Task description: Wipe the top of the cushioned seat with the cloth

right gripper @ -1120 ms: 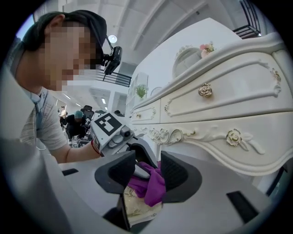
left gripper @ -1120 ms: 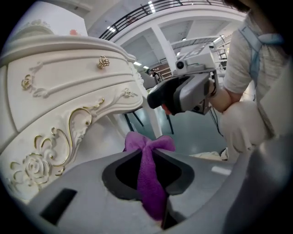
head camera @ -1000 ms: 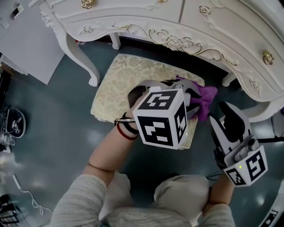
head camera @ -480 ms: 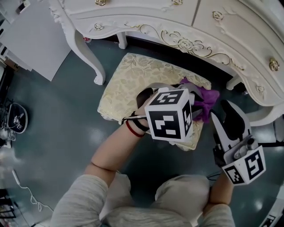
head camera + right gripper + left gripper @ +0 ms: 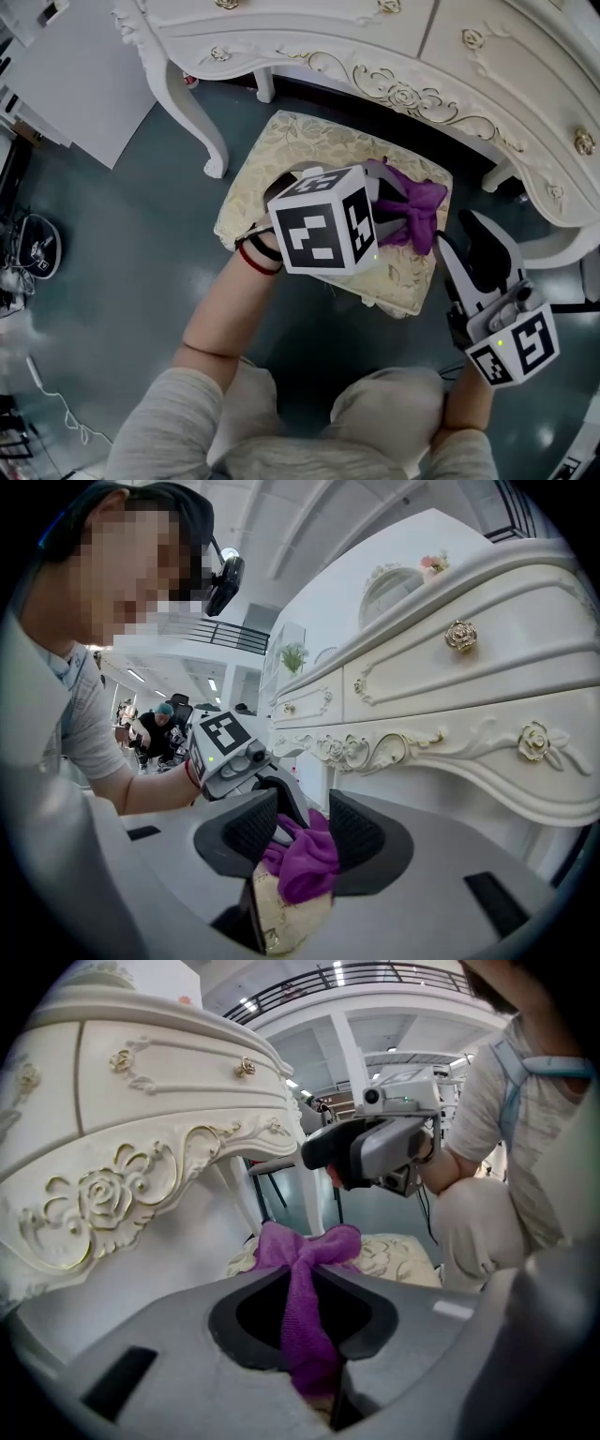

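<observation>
Fingers (image 5: 169, 1363): our left gripper (image 5: 302, 1288) pinches the cloth (image 5: 412, 208) on the seat (image 5: 281, 159) mid-frame; right gripper (image 5: 469, 248) has them spread, lower right.

Head view. The left gripper (image 5: 377, 201), clamped on the crumpled purple cloth (image 5: 412, 208), has travelled leftward across the cream floral cushioned seat (image 5: 281, 159). Its marker cube (image 5: 322, 221) now sits over the seat's middle rather than its near right corner. The cloth, formerly overhanging the seat's right edge, now lies further in on the top. Its gap from the right gripper (image 5: 465, 244) has widened.
</observation>
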The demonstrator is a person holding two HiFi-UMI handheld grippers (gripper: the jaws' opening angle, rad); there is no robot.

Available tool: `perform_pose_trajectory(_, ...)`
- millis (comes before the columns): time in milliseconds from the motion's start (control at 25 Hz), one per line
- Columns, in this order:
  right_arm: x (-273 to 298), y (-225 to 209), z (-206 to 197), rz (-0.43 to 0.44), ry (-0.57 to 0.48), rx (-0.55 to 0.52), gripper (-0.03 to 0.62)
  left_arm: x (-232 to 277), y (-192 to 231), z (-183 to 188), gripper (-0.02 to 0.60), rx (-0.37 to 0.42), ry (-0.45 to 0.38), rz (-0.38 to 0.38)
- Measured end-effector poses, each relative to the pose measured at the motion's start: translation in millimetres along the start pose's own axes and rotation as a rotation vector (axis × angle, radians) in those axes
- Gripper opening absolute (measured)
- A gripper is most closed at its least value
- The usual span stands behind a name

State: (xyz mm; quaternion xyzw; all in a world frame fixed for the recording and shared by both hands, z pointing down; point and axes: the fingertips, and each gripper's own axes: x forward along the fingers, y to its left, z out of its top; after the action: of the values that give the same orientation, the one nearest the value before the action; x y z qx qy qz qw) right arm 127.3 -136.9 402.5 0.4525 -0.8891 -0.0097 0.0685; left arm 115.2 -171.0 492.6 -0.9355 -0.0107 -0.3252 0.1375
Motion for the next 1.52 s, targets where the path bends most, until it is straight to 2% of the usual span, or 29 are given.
perform_pose_trajectory(200,6.7,6.5,-3.0,0.019,0.009,-0.003,0.173,-18.5,8.0,-16.8,0.074,-0.026,-0.004,-0.001)
perform_pose_trajectory(840,24.2,19.6,-10.0,0.053,0.030,-0.003,0.172,-82.6,34.4,-76.5,0.074,-0.132,0.050,0.063)
perform_pose_trajectory(1280,31.1,28.1,-12.6,0.072,0.043,-0.009,0.170,-124.6,49.8,-113.7,0.074,-0.261,0.033,0.118)
perform_pose_trajectory(1520,33.4,31.5,-12.8,0.076,0.048,-0.015,0.170,-140.2,53.1,-129.7,0.074,-0.315,0.053,0.151)
